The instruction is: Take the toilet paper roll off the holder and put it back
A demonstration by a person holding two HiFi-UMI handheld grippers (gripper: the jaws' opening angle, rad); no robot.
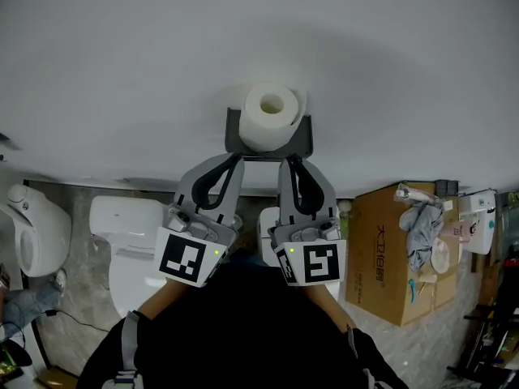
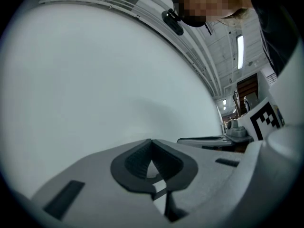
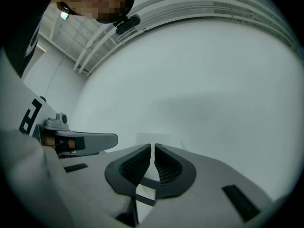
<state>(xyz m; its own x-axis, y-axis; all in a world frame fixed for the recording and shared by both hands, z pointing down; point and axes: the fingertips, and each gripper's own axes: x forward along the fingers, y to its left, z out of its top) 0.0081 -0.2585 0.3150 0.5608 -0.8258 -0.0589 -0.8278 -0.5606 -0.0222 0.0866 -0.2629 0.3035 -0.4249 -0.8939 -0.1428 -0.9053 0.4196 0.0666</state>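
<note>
The white toilet paper roll (image 1: 269,115) sits in a dark holder (image 1: 235,140) fixed to the white wall, its core facing me. Both grippers point up at it from just below. My left gripper (image 1: 237,161) is under the holder's left end and my right gripper (image 1: 289,163) under its right part; neither touches the roll. In the left gripper view the jaws meet, left gripper (image 2: 151,142) shut on nothing. In the right gripper view only a thin slit shows between the pads, right gripper (image 3: 153,147) shut and empty. Both gripper views face bare wall.
On the floor below stand a white toilet (image 1: 122,241) at the left, a white rounded appliance (image 1: 32,229) at the far left, and an open cardboard box (image 1: 389,250) holding cloth and packets at the right. The person's dark sleeves fill the bottom of the head view.
</note>
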